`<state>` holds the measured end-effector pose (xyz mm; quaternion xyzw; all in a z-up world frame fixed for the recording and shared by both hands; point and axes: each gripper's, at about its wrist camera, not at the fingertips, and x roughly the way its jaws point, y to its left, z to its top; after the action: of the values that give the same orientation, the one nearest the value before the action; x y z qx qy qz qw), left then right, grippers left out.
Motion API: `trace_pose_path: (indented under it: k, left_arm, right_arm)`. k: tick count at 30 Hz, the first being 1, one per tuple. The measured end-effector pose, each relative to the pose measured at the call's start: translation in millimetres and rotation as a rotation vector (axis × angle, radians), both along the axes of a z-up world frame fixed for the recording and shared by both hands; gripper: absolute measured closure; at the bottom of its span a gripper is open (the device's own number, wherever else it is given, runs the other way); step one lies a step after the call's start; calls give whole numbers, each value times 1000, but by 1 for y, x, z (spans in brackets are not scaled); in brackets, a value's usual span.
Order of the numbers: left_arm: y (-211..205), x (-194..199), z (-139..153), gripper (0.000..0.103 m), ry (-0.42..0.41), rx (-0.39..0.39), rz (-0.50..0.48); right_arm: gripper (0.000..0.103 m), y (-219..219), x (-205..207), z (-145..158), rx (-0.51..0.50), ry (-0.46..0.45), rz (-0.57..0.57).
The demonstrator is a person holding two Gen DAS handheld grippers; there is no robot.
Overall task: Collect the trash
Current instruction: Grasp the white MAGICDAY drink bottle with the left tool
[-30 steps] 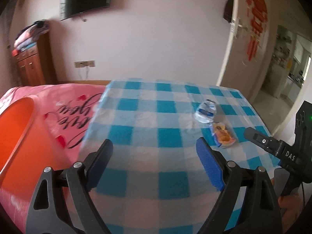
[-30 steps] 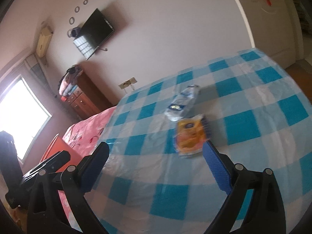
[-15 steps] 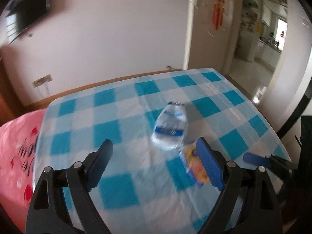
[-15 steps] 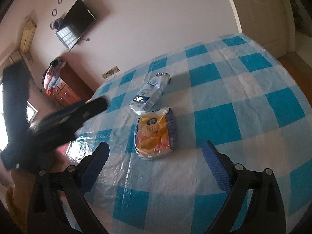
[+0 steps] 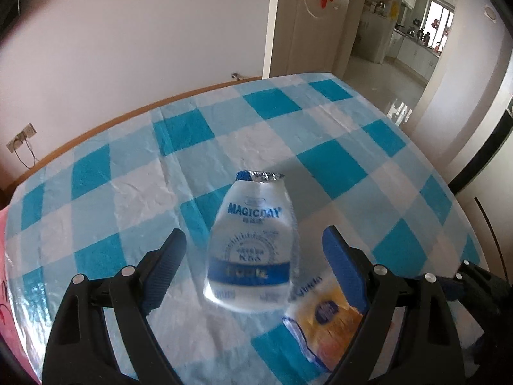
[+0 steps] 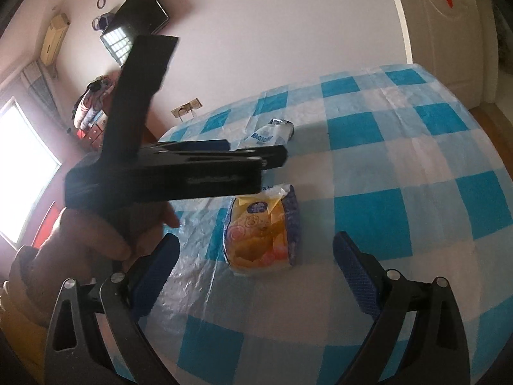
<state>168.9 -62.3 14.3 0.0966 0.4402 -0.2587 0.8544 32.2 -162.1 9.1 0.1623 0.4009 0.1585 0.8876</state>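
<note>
A white and blue MAGICDAY packet (image 5: 253,250) lies flat on the blue-checked tablecloth (image 5: 333,163). My left gripper (image 5: 256,266) hangs open above it, one blue pad on each side, neither touching. A yellow snack wrapper (image 5: 323,320) lies just right of the packet, partly behind the right finger. In the right wrist view the yellow wrapper (image 6: 263,231) sits ahead of my open right gripper (image 6: 256,272), nothing between its pads. The left gripper's black body (image 6: 166,166), held by a hand (image 6: 96,240), covers most of the white packet (image 6: 266,134) there.
The table's wooden far edge (image 5: 128,112) runs along a white wall. A doorway (image 5: 400,32) opens onto a kitchen at the right. A dresser (image 6: 93,125) with piled clothes and a wall television (image 6: 134,32) stand at the left, near a bright window.
My left gripper swung right and down from the orange bin and pink cloth to over the white packet. It entered the right wrist view. The right gripper dipped slightly toward the yellow wrapper.
</note>
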Motion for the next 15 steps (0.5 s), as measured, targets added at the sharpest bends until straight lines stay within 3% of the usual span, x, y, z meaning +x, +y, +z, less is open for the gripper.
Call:
trace_pose_path:
  k: [2,4,7,15]
  left_arm:
    - [-1,4,-3,18,6,-8,-1]
    - [-2,6,-5,32,10,-6,0]
    - [-2,7,-6,42,0,-14,7]
    - [15,0,-5,43,1,-67,59]
  right_arm:
    - [8,2,2,0,-11,2,7]
    - [8,5,4,0,-26,1,12]
    - [8,9,6,0,-50,-3,19]
    - [8,15,12,-7,-88,19,37]
